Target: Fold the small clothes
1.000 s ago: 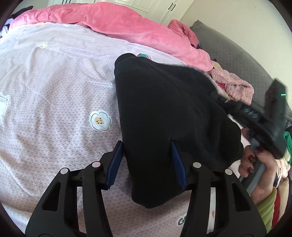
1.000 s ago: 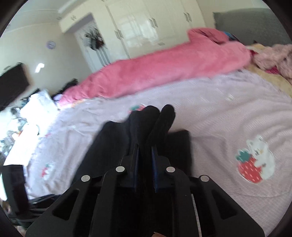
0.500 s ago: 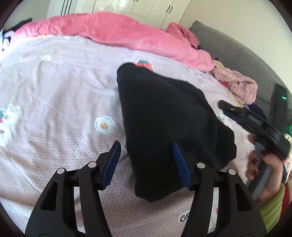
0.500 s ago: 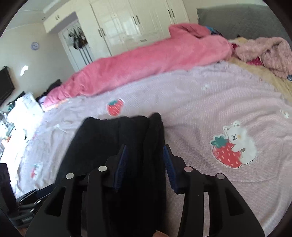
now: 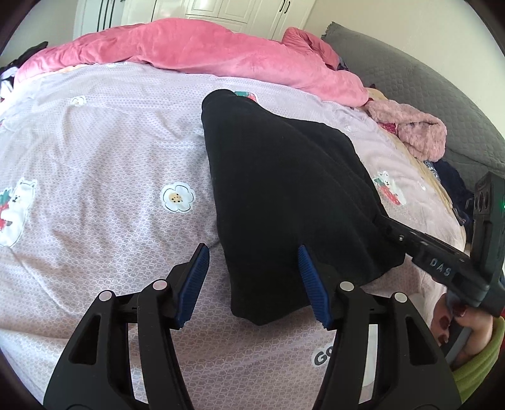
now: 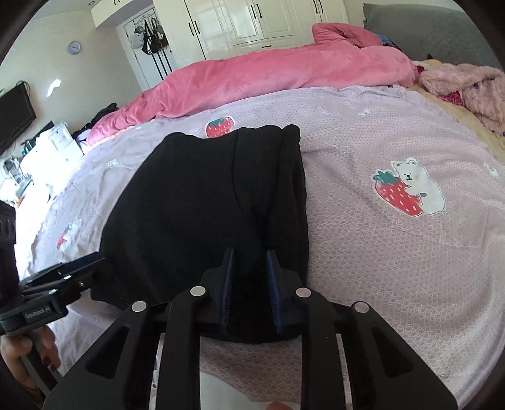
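Note:
A folded black garment [image 5: 284, 189] lies on the lilac printed bed sheet [image 5: 94, 157]. My left gripper [image 5: 254, 280] stands open over the garment's near corner, which lies loosely between the blue pads [image 5: 195, 280] without being pressed. The right gripper [image 6: 249, 280] is at the garment's [image 6: 195, 205] near right edge. Its jaws are closing, and a raised ridge of black cloth is pinched in the narrow gap. In the left wrist view the right gripper [image 5: 391, 230] comes in from the right, held by a hand [image 5: 457, 318], with its tips under the cloth edge.
A pink duvet [image 6: 268, 75] runs along the far side of the bed. A fluffy pink garment [image 6: 467, 85] and other clothes are heaped at the far right by the grey headboard [image 5: 426, 94]. White wardrobes [image 6: 252, 22] stand behind. Bare sheet lies on both sides of the garment.
The right gripper let go of the lifted cloth, opened, moved to the garment's near edge and narrowed on it again. The garment now lies flatter. The left gripper stayed open in place.

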`<state>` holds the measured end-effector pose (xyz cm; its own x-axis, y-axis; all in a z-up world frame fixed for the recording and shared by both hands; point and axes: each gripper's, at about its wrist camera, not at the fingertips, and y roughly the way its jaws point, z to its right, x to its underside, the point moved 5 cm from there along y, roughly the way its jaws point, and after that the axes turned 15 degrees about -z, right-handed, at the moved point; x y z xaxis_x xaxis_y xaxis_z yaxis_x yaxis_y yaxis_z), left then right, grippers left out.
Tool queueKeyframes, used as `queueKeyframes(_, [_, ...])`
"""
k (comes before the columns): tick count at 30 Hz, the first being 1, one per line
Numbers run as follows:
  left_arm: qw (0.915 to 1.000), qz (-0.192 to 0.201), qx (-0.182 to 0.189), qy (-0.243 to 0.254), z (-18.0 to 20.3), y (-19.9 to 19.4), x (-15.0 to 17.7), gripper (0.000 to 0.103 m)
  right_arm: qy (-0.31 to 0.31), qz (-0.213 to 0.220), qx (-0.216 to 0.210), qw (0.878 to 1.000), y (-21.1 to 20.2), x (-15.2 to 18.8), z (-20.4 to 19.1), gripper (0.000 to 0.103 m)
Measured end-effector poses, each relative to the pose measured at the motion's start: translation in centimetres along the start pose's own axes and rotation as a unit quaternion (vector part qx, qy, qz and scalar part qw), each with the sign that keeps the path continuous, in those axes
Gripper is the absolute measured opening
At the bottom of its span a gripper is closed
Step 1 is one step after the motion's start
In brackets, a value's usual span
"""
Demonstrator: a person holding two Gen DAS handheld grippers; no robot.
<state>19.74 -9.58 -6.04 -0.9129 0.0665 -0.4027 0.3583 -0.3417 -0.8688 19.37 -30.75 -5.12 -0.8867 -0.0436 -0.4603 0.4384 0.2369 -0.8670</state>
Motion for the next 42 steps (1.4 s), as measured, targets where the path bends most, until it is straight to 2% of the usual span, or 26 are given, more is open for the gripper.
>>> queueKeyframes(6, [1.0, -0.003, 0.001, 0.003, 0.3, 0.0, 0.2, 0.05, 0.0, 0.016, 0.013, 1.0, -0.4, 0.3, -0.3, 0.025])
queueKeyframes(10, [1.0, -0.003, 0.001, 0.0, 0.3, -0.1, 0.5, 0.05, 0.004, 0.037, 0.017, 0.999, -1.6, 0.8, -0.4, 0.035])
queueKeyframes(12, [1.0, -0.004, 0.001, -0.002, 0.2, -0.3, 0.5, 0.05, 0.009, 0.047, 0.018, 0.999, -2.5, 1.1, -0.4, 0.042])
queueKeyframes(14, [1.0, -0.003, 0.001, -0.003, 0.3, -0.6, 0.5, 0.05, 0.019, 0.055, 0.007, 0.998, -3.2, 1.5, -0.2, 0.055])
queueKeyframes(16, [1.0, 0.0, -0.001, -0.001, 0.4, -1.1, 0.6, 0.051, 0.023, 0.069, 0.011, 0.997, -4.3, 1.9, -0.1, 0.061])
queueKeyframes(19, [1.0, 0.007, -0.004, -0.003, 0.3, -1.9, 0.6, 0.059, 0.02, 0.086, 0.019, 0.996, -5.6, 2.2, -0.3, 0.079])
queueKeyframes(22, [0.9998, 0.017, -0.008, -0.005, 0.4, -3.0, 0.8, 0.072, 0.01, 0.099, 0.032, 0.995, -6.9, 2.5, -0.8, 0.095])
queueKeyframes(26, [0.9994, 0.031, -0.012, -0.004, 0.4, -4.5, 1.1, 0.093, 0.005, 0.114, 0.044, 0.992, -8.0, 3.0, -1.4, 0.098])
queueKeyframes(34, [0.9964, 0.066, -0.052, 0.009, 1.0, -7.5, 2.5, 0.094, 0.004, 0.153, 0.044, 0.987, -10.8, 4.4, -1.5, 0.098])
queueKeyframes(42, [0.9941, 0.082, -0.071, 0.007, 0.9, -9.1, 4.7, 0.094, -0.01, 0.143, 0.059, 0.988, -11.9, 7.3, -1.9, 0.098])
